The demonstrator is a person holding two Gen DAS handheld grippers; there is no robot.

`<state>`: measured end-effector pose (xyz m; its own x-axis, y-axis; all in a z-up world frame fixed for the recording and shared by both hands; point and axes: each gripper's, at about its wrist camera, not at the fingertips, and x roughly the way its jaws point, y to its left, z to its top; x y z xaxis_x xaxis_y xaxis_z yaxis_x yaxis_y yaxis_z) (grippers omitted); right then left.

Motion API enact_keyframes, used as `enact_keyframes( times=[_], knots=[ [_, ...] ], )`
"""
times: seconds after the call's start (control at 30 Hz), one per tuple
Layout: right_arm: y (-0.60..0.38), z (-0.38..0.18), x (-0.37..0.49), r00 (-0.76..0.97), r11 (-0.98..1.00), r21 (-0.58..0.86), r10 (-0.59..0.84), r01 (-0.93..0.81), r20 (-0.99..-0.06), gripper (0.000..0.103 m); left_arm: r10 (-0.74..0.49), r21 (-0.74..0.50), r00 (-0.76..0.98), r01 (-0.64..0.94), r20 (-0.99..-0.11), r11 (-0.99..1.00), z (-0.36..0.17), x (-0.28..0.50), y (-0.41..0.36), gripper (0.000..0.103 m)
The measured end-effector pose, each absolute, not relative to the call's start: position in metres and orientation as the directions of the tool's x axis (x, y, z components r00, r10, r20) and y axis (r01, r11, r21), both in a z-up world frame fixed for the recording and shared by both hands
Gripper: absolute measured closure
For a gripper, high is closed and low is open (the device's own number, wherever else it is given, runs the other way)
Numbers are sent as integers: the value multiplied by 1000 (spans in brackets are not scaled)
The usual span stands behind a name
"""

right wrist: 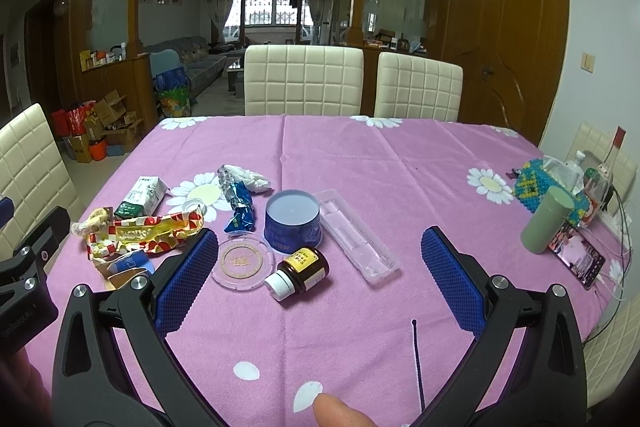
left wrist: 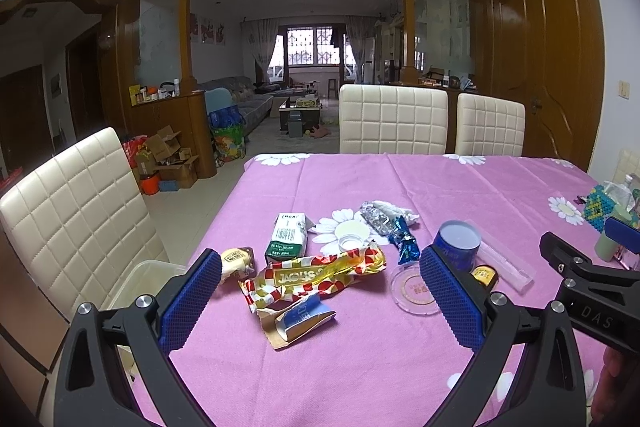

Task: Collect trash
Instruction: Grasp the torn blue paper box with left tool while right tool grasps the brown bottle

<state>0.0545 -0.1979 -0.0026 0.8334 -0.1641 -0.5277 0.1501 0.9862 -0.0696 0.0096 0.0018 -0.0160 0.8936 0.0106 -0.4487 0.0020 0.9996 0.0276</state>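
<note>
Trash lies on the pink flowered tablecloth [left wrist: 360, 367]: a red-and-gold snack wrapper [left wrist: 316, 277], a torn blue-and-tan packet [left wrist: 298, 319], a green-and-white milk carton [left wrist: 286, 237], a small yellow candy wrapper [left wrist: 238, 261], a blue foil wrapper [left wrist: 406, 241], a silver foil wrapper [left wrist: 378, 217] and a white bottle cap [left wrist: 352, 241]. My left gripper [left wrist: 320, 291] is open and empty, held above the wrappers. My right gripper [right wrist: 316, 263] is open and empty above a brown pill bottle [right wrist: 300, 271], a clear round lid [right wrist: 242, 261] and a blue tin [right wrist: 293, 221].
A clear plastic bin [left wrist: 140, 283] sits by the table's left edge next to a cream chair [left wrist: 76, 203]. A clear toothbrush case [right wrist: 356, 237], a green cylinder [right wrist: 546, 219], a phone [right wrist: 576, 257], a beaded box [right wrist: 540, 187] and cables lie to the right. Two cream chairs [right wrist: 304, 83] stand at the far side.
</note>
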Motion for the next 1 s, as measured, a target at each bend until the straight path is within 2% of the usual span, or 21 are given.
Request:
enact_keyframes(
  times=[0.13,0.23,0.4,0.57,0.7,0.8,1.0],
  knots=[
    [-206,-31,73,794,990,-70,-138,119,-592,3,21,30,865,-7,-501,1000,-40,24,10,6],
    [-219,-59,86,747,993,-52,-111,102,-656,5,19,28,817,-4,-577,1000,-67,40,19,6],
    [-237,-98,108,680,985,-103,-171,139,-713,8,27,28,751,-11,-660,1000,-101,64,25,6],
    [-258,-110,127,652,980,-67,-176,188,-737,8,60,47,714,-37,-698,998,-119,82,24,6],
    [-241,-110,137,663,994,-28,-92,107,-743,7,83,35,691,-83,-719,996,-128,92,34,6],
    [-219,-115,150,660,998,-51,-70,48,-748,7,76,25,665,-86,-743,996,-134,100,37,6],
    [-208,-136,174,593,996,-78,-93,52,-800,8,67,35,629,-62,-774,997,-145,112,37,7]
  ],
)
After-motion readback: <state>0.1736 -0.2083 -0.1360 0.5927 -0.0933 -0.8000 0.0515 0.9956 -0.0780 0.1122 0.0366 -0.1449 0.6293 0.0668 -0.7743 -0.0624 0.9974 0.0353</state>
